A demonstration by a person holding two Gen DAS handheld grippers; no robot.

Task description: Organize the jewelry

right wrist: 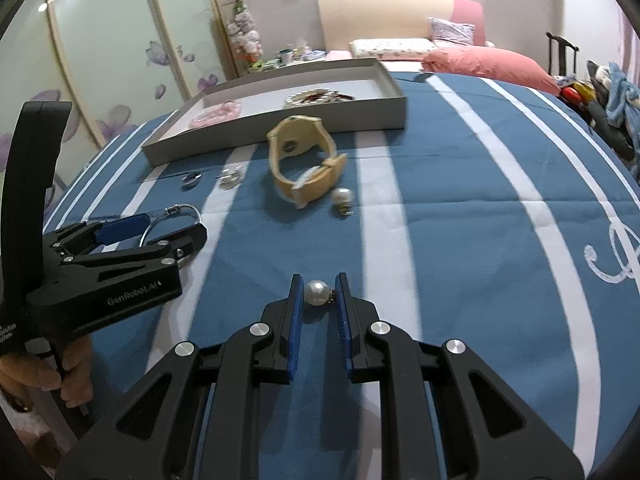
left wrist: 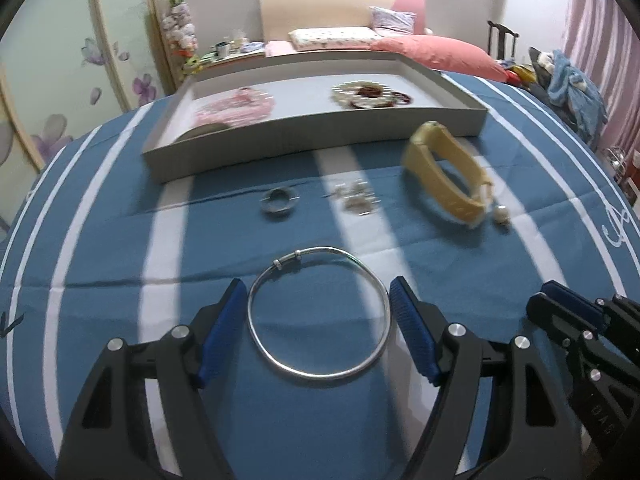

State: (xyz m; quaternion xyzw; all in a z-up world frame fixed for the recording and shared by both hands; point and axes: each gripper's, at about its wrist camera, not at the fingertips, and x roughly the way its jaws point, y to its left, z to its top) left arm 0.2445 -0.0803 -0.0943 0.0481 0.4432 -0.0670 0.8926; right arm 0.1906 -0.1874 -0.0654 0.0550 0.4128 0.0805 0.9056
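A thin silver bangle [left wrist: 320, 316] spans the gap between the blue pads of my left gripper [left wrist: 317, 284], which is shut on it just above the blue striped bedspread. The right wrist view shows that gripper [right wrist: 172, 226] at the left with the bangle [right wrist: 176, 212] in it. My right gripper [right wrist: 319, 280] is shut on a pearl earring [right wrist: 318, 292]. A grey tray [left wrist: 312, 136] at the back holds pink beads [left wrist: 236, 106] and pearl and dark red bracelets [left wrist: 368, 94]. Before the tray lie a yellow watch [left wrist: 444, 172], a second pearl earring [left wrist: 501, 214], a silver ring [left wrist: 280, 200] and small silver pieces [left wrist: 356, 198].
My right gripper [left wrist: 560, 308] shows at the lower right of the left wrist view. A person's hand [right wrist: 68, 376] grips the left handle. A pink pillow [left wrist: 436, 56] lies behind the tray; a wardrobe [left wrist: 60, 80] stands left, heaped clothes [left wrist: 572, 88] right.
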